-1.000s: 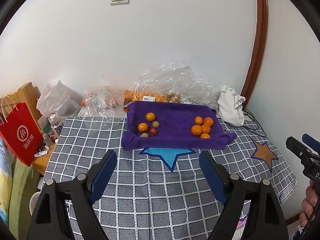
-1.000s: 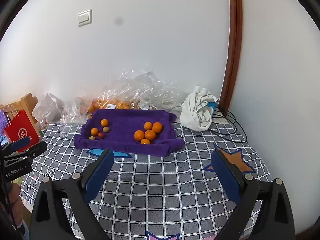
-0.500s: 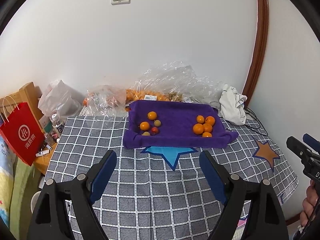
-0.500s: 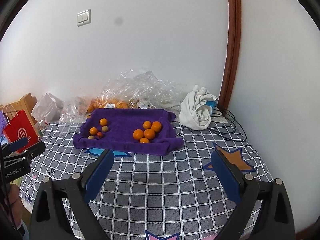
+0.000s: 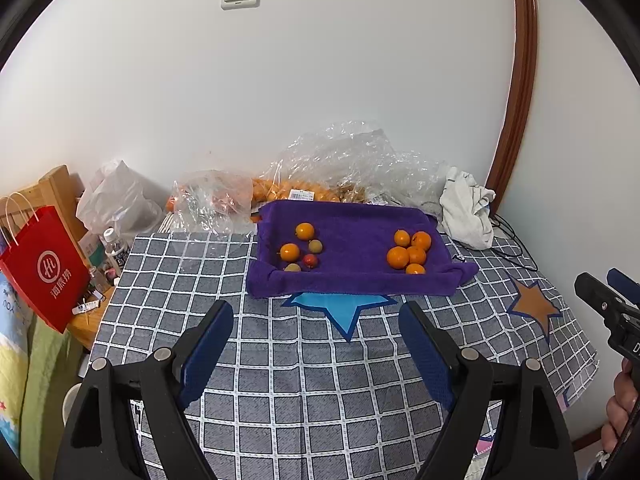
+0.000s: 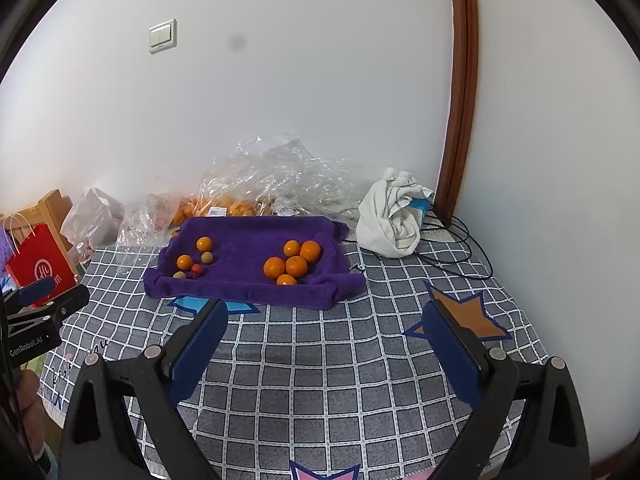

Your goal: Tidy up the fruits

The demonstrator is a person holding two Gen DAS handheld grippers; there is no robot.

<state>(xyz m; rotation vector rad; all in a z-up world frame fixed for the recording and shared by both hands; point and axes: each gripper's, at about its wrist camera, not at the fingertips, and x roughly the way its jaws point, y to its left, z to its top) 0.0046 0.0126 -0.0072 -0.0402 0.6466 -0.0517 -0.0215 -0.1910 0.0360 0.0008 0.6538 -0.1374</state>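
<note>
A purple towel tray (image 5: 352, 276) (image 6: 248, 284) sits at the back of the checked table. On its right lie several oranges (image 5: 410, 252) (image 6: 292, 264). On its left lie two oranges (image 5: 290, 252), two greenish fruits (image 5: 315, 245) and a small red fruit (image 5: 310, 260) (image 6: 197, 269). My left gripper (image 5: 316, 322) is open and empty, above the table in front of the tray. My right gripper (image 6: 324, 320) is open and empty, in front of the tray's right part.
Clear plastic bags with more oranges (image 5: 296, 192) lie behind the tray against the wall. A white cloth (image 6: 394, 220) and black cables (image 6: 460, 248) lie at the back right. A red paper bag (image 5: 44, 268) and bottles stand off the table's left edge.
Both grippers have moved slightly and the tray sits a little higher in both views. Both stay open and empty.
</note>
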